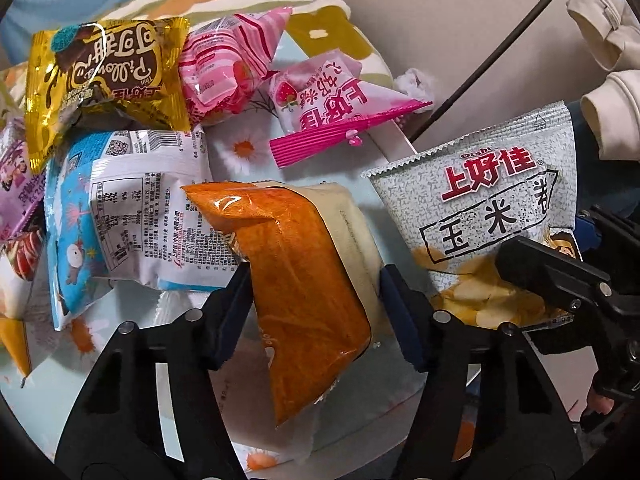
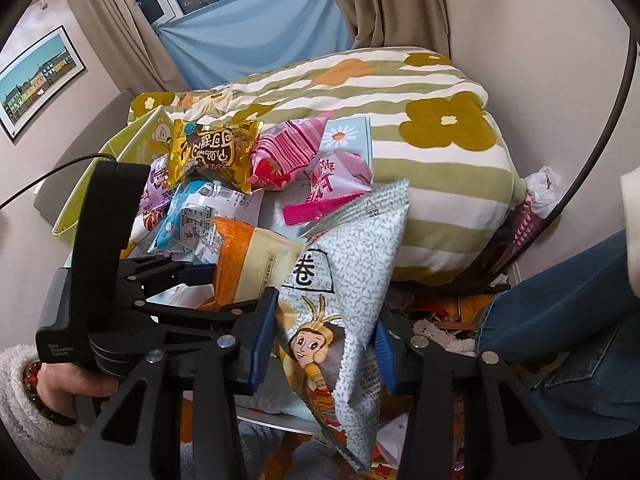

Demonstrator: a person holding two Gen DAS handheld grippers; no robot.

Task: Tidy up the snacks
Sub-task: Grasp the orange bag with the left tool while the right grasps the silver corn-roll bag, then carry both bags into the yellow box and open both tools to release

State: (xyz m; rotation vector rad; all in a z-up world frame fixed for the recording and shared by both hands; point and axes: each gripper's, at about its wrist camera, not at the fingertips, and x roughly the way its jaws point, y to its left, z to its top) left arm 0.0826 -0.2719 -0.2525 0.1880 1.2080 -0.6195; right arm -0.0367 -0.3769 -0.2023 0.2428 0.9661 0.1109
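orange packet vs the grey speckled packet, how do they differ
The orange packet has an orange front and a cream back; the grey speckled packet carries red lettering and a cartoon figure. The orange packet lies among the pile, clamped by the left gripper; the grey speckled packet stands on end, clamped by the right gripper. Both are sealed snack bags, each in a grip.

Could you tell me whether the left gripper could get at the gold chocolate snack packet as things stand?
Probably not yet: the left gripper is shut on the orange packet, and the gold packet lies atop the pile beyond the blue-and-white packet.
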